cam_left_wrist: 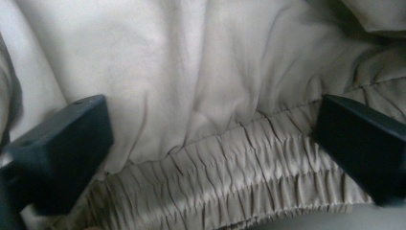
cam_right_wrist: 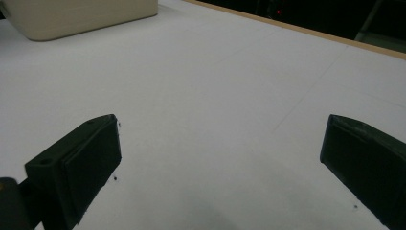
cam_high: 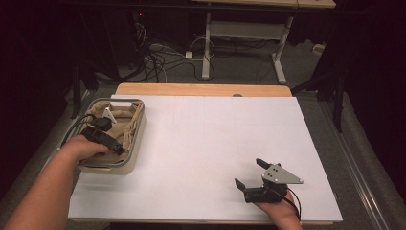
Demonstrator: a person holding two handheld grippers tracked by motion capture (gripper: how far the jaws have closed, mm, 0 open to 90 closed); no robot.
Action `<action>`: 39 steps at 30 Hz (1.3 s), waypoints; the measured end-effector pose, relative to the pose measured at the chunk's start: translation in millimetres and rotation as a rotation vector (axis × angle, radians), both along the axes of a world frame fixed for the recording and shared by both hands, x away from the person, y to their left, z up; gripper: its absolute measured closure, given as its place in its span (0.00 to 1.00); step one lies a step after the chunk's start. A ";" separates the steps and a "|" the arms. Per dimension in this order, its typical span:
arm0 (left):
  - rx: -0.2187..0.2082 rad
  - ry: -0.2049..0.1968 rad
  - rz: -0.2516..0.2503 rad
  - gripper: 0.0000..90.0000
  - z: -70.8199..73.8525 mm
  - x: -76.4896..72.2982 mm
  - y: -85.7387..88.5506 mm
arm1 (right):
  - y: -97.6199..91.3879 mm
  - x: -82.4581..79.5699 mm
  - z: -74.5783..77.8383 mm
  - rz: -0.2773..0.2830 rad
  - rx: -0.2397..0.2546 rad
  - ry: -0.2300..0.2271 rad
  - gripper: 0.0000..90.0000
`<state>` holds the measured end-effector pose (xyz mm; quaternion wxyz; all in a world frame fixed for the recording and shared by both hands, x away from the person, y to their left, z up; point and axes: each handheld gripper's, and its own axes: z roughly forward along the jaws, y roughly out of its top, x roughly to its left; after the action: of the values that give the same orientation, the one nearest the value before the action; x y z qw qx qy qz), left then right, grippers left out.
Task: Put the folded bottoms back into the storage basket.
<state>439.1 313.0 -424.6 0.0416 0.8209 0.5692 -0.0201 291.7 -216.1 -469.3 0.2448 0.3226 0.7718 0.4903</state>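
Two tools are in play, one in each hand. The left tool hangs inside the bin at the left edge of the bench, tilted down into it, with the person's hand gripping its body at the bin's near rim. Its jaws stand wide apart and press on nothing; in the left gripper view the beige cloth lies loose between and below them, and a gathered elastic band of that cloth runs across from one jaw to the other. The cloth sits crumpled in the bin, filling most of it, and a small white tag or piece shows at the far end of the bin, too small to tell what it is. The right tool rests low over the bare white sheet near the front right of the bench, well apart from the bin, its grey three-cornered plate on top and its cable trailing back over the hand. Its jaws too are spread wide with nothing between them; the right gripper view looks across the white surface toward the bin's cream wall far off.
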 end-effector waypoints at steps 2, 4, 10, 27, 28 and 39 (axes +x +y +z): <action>0.009 0.003 0.010 0.00 4.4 -0.1 -0.2 | -0.2 0.0 0.1 -0.001 0.001 -0.001 0.02; 0.017 0.009 0.018 0.00 10.1 -0.6 -0.5 | -0.9 0.4 0.2 -0.003 -0.002 -0.001 0.01; 0.037 0.017 0.022 0.00 31.3 -4.4 -3.5 | -3.2 0.7 0.6 -0.010 0.002 -0.004 0.01; 0.054 0.004 -0.021 0.00 79.1 -11.9 -42.8 | -6.9 1.2 1.4 -0.025 0.000 -0.012 0.01; 0.055 0.003 -0.027 0.00 80.8 -11.8 -46.8 | -7.2 1.2 1.3 -0.027 0.001 -0.013 0.01; 0.047 -0.004 -0.112 0.00 88.8 -5.8 -99.6 | -12.0 2.1 1.1 -0.044 0.022 -0.011 0.01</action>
<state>433.4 213.4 -335.8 0.0222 0.8523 0.5225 -0.0073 293.9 -228.0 -468.2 0.2559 0.3394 0.7579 0.4948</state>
